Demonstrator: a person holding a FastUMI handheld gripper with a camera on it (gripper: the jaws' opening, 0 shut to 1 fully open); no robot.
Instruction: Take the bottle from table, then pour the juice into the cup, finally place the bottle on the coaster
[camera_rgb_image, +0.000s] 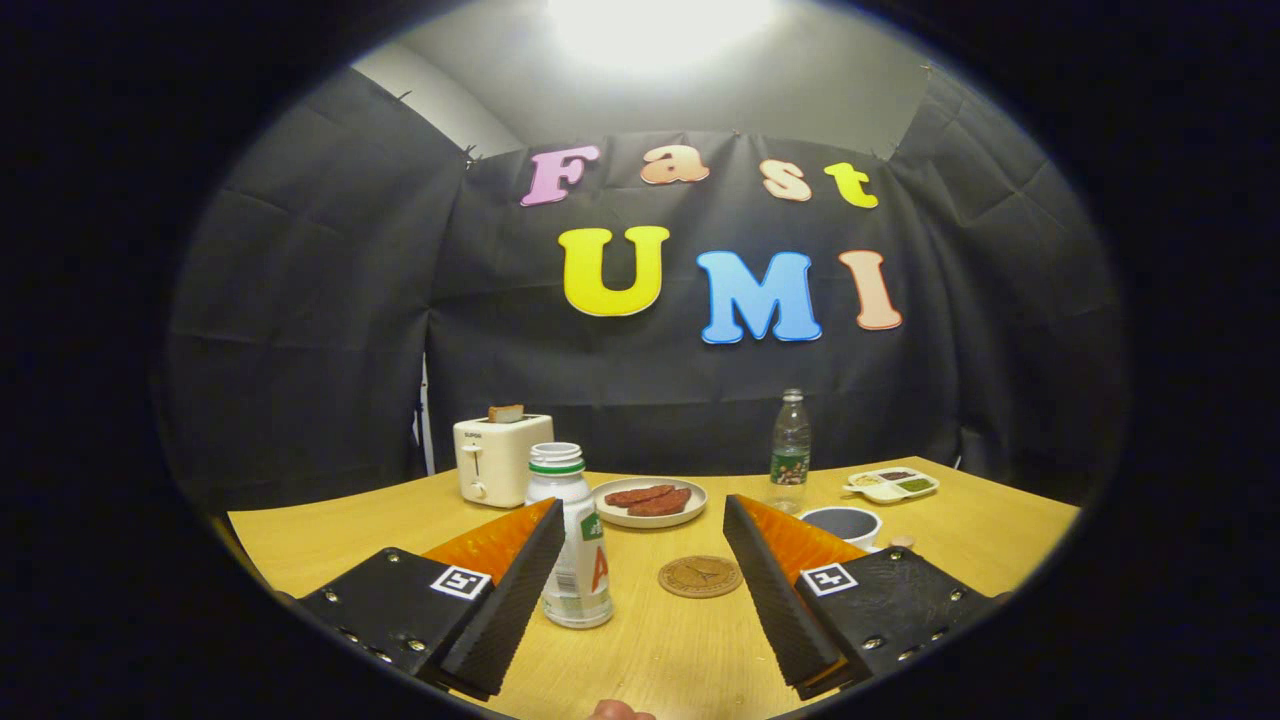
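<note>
Nearest the camera, the gripper (640, 580) stands with its two fingers spread wide and nothing held between them; a fingertip of the person's hand (620, 711) peeps in just under them. The bottle (572, 540) stands upright on the wooden table (300, 555), its long axis vertical, close against the inner face of the left finger (505, 600) and well clear of the right one. So it sits off-centre in the gap; the coming grasp looks to need a shift leftward before the fingers close, or the left finger may nudge the bottle over. Its cap appears to be off, and the contents look pale, though the level is hard to judge.

Taking the bottle as landmark: the round coaster (700, 577) lies flat just to its right, between the fingers. Further right, beyond the right finger, sits the cup (842, 522), its inside dark; whether it holds anything cannot be told. Behind the bottle is a plate (649, 501) with two reddish slices, and behind-left a toaster (489, 459) with bread in it. Far right-rear stand a clear bottle (790, 447) and a divided tray (891, 484) of small portions.
</note>
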